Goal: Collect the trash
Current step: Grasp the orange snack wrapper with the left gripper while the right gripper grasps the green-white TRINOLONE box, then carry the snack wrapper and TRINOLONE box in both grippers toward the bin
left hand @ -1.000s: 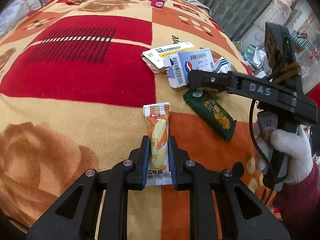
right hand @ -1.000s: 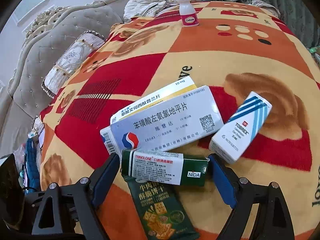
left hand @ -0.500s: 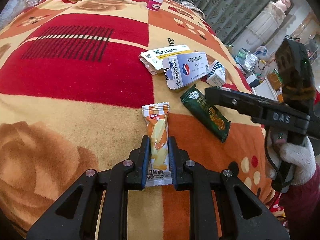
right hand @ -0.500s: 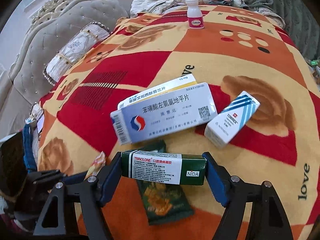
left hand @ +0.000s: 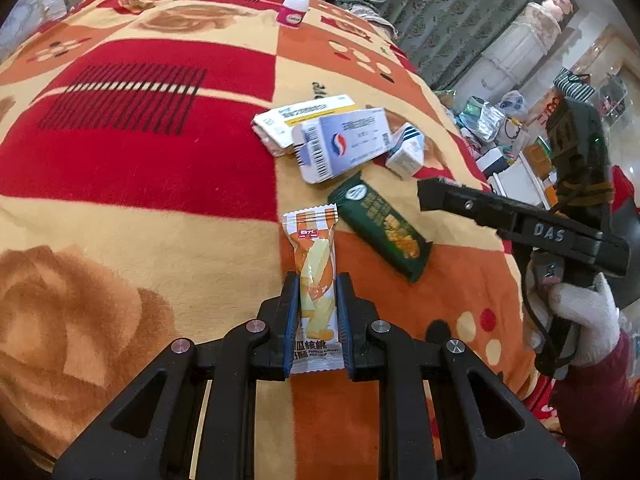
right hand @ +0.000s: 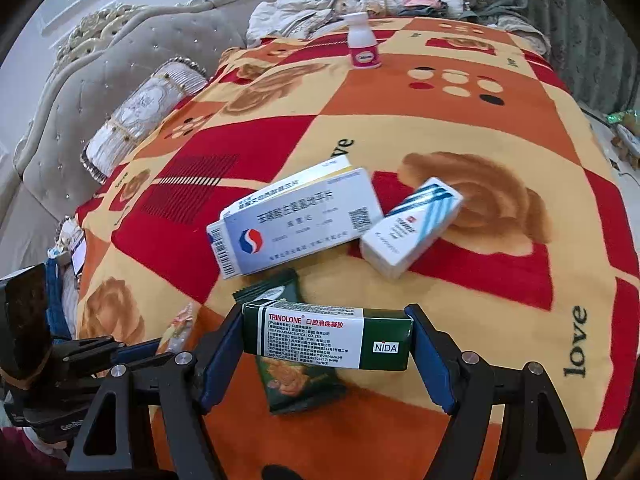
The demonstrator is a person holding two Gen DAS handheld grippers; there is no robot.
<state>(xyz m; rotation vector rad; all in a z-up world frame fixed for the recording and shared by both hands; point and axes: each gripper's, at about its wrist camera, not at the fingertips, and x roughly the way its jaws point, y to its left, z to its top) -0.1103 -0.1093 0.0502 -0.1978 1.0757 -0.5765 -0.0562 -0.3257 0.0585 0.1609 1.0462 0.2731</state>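
My left gripper (left hand: 317,288) is shut on an orange and white snack packet (left hand: 314,258), held just above the patterned blanket (left hand: 140,184). My right gripper (right hand: 326,334) is shut on a green TRINOLONE box (right hand: 326,336), lifted above the blanket (right hand: 460,304). Below it lies a dark green snack packet (right hand: 294,380), which also shows in the left wrist view (left hand: 378,226). Behind lie a blue and white medicine box (right hand: 296,226), a yellow-edged white box (left hand: 304,114) under it and a small striped white box (right hand: 412,228). The right gripper's arm (left hand: 520,220) shows in the left wrist view.
A small white bottle with a pink label (right hand: 363,42) stands at the blanket's far end. A tufted grey sofa back (right hand: 100,80) and cushions run along the left. Bags and clutter (left hand: 500,120) sit on the floor past the right edge.
My right gripper has risen and pulled back with the green box, away from the pile. The left gripper still holds the snack packet in place.
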